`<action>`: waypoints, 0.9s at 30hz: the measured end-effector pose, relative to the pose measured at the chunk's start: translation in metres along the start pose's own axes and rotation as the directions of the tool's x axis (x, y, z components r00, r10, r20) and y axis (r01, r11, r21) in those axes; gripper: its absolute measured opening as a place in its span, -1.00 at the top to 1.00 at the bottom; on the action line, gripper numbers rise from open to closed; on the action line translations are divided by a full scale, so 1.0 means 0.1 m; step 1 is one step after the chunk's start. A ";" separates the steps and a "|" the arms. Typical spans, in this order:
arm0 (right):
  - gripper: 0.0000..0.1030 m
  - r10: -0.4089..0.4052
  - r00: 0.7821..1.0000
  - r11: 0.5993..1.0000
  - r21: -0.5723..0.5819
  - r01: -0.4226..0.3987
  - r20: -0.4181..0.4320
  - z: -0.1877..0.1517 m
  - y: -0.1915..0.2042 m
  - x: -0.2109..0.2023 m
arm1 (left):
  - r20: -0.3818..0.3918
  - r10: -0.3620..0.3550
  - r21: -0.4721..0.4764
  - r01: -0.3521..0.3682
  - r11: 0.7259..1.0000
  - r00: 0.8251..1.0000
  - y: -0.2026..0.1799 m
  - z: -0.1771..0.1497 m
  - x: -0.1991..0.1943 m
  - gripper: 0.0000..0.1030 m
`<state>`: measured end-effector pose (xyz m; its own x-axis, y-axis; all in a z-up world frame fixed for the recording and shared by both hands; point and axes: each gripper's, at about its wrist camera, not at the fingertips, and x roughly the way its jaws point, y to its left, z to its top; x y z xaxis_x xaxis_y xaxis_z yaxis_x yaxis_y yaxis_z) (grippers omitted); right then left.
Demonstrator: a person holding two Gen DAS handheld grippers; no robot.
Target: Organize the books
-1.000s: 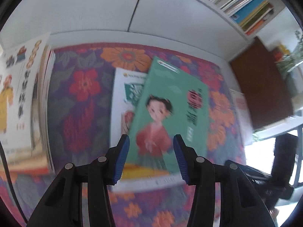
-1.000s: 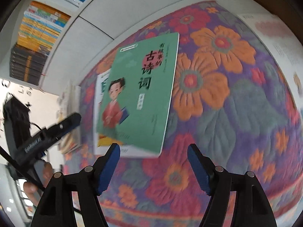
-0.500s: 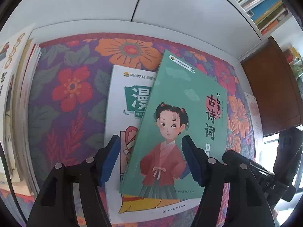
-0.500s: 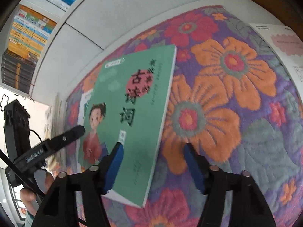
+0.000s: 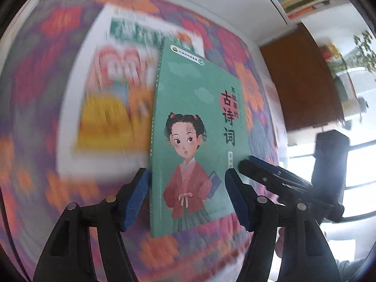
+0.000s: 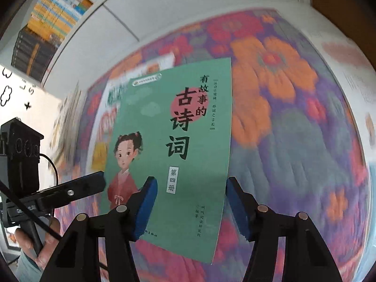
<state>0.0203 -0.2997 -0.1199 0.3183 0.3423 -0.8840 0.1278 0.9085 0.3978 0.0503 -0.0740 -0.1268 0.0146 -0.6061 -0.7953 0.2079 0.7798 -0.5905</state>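
Observation:
A green book (image 5: 199, 129) with a drawn girl on its cover stands tilted up off the floral blanket (image 5: 35, 117). It stays sharp while everything behind it blurs. My left gripper (image 5: 187, 178) is open, with its left pad (image 5: 141, 188) against the spine. My right gripper (image 6: 190, 185) is open and its jaws are closing. One of its pads (image 6: 146, 199) lies over the green book (image 6: 169, 141) and the other stands at the page edge. The right gripper's fingers (image 5: 258, 168) touch that edge. The left gripper's finger (image 6: 89, 184) meets the spine side. A white book (image 5: 105, 94) lies beneath.
Bookshelves (image 6: 47, 23) run along the white wall behind the blanket. A brown cabinet (image 5: 305, 82) stands at the right. A printed sheet (image 6: 352, 70) lies on the blanket's right side. A blurred stack of books (image 6: 68, 122) is at the left. A hand (image 6: 35, 242) holds the left gripper.
The green book lay flat across the white book; now it is tipped up and fills both views. Both grippers have closed in on its two side edges, and the right jaws have narrowed.

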 end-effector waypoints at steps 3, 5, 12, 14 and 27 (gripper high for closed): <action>-0.17 0.004 1.000 0.999 -0.035 -0.004 0.002 -0.31 -0.03 -0.08 | -0.071 -0.027 -0.016 0.026 1.000 0.997 -0.04 -0.37 0.10 -0.23; -0.17 0.007 1.000 0.999 -0.053 -0.008 -0.009 -0.49 -0.05 -0.13 | -0.029 -0.009 -0.007 0.009 1.000 1.000 -0.08 -0.56 0.05 -0.17; -0.06 -0.070 0.997 0.987 -0.145 0.072 0.015 -0.93 -0.03 -0.25 | -0.016 -0.060 -0.148 0.057 0.987 0.998 0.13 -0.79 0.04 0.64; -0.05 -0.108 0.993 0.975 -0.188 0.115 0.050 -1.01 0.02 -0.25 | 0.015 -0.087 -0.172 0.088 0.981 0.996 0.12 -0.82 0.02 0.70; -0.05 -0.036 0.998 0.990 -0.138 0.042 0.046 -0.99 -0.14 -0.32 | 0.080 -0.064 -0.118 0.074 0.990 0.995 -0.31 -0.72 0.14 0.70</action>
<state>-0.0847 -0.2996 -0.1214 0.3562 0.2984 -0.8855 0.0102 0.9463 0.3231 -0.0262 -0.0957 -0.1290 0.0790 -0.6656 -0.7421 0.0915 0.7461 -0.6595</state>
